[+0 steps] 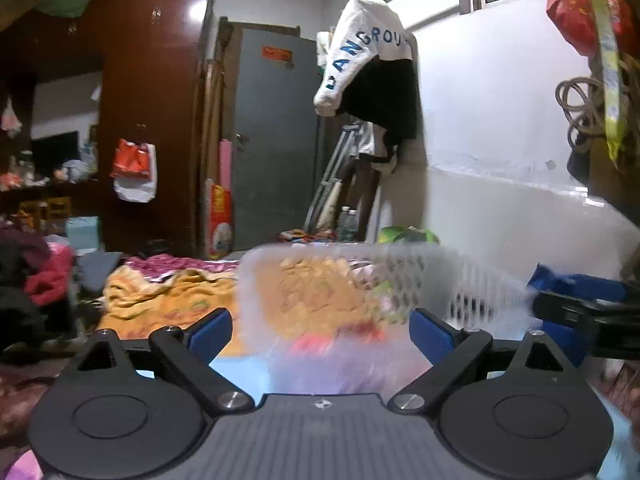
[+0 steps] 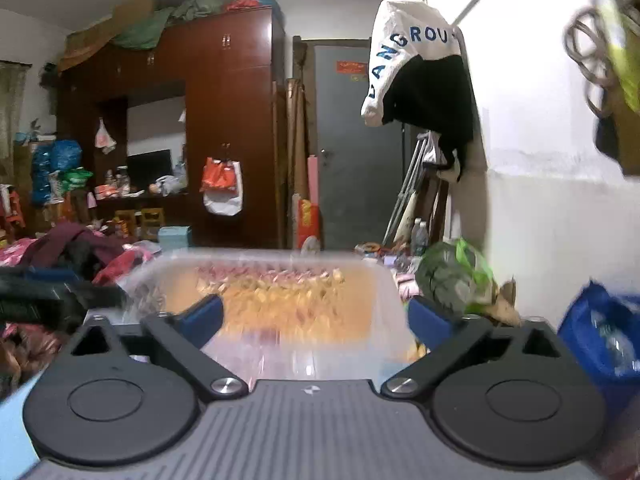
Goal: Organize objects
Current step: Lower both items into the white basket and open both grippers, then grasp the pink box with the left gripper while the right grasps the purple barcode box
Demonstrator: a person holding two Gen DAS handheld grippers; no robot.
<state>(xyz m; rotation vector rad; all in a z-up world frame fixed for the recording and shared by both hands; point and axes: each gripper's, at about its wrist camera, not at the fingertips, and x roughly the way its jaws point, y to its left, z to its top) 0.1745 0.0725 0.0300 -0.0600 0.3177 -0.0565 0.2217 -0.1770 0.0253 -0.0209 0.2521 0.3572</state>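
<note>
1. While both stand spread apart, the left gripper [image 1: 320, 330] and right gripper [image 2: 316, 316] flank a blurred clear basket [image 1: 344, 292], gripping nothing.
2. Beyond it lies an orange blanket [image 1: 156, 300] on the bed.

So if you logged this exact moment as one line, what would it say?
task: organize objects | left gripper: open, at clear plastic basket | right gripper: open, at basket | basket: blurred, over orange blanket

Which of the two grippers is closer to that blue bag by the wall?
The right gripper. The blue bag sits just off its right side, low by the wall. The left gripper is farther away, on the other side of the clear plastic basket.
</note>
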